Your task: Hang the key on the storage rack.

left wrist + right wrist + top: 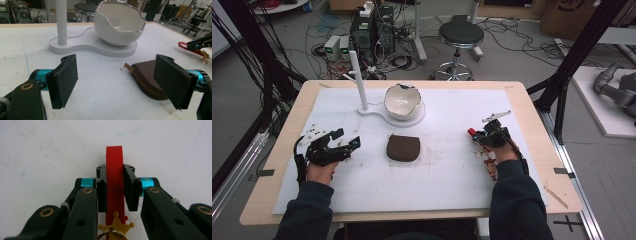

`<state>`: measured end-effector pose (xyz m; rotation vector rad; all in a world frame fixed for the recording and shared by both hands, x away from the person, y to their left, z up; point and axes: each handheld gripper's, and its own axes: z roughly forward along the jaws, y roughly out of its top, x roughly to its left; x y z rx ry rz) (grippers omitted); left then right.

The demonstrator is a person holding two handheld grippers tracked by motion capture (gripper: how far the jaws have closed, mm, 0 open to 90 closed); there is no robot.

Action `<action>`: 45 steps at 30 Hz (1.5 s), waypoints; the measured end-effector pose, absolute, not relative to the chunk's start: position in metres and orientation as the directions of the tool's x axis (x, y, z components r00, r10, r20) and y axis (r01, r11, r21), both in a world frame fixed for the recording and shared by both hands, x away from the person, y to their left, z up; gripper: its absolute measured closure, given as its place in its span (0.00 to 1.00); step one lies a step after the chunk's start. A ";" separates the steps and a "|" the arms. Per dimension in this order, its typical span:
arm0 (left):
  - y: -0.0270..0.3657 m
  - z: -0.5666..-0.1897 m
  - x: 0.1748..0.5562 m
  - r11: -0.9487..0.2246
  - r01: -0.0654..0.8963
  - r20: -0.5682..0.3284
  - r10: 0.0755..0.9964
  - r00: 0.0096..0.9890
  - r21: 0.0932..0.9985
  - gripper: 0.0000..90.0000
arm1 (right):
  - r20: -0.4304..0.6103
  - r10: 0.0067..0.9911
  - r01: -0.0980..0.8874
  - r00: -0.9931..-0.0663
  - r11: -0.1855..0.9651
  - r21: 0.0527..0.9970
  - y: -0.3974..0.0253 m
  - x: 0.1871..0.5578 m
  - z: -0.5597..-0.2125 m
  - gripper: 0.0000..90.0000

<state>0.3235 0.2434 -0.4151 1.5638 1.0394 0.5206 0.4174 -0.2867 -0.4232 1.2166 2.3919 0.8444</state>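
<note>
A brown zip pouch (403, 148) lies flat at the table's middle; in the left gripper view the pouch (145, 75) sits just behind the right jaw, zipper pull toward the centre. My left gripper (347, 138) hovers to the left of the pouch, open wide with nothing between its jaws (118, 82). My right gripper (475, 136) is to the right of the pouch, shut on a red strap (115, 165) that stands upright between its pads. A gold star charm (116, 226) hangs on the strap's near end. The strap (186, 47) also shows far right.
A white cracked-egg bowl (402, 101) sits on a white stand (374, 112) with a tall post (358, 80) at the back centre. A white mat (437, 185) covers the wooden table. A stool (460, 35) and cables lie beyond the far edge.
</note>
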 end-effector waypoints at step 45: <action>0.176 -0.368 0.319 -0.075 0.205 -0.128 0.562 0.817 0.976 0.39 | 0.198 0.329 0.258 -0.923 0.149 0.955 -0.124 0.369 -0.307 0.85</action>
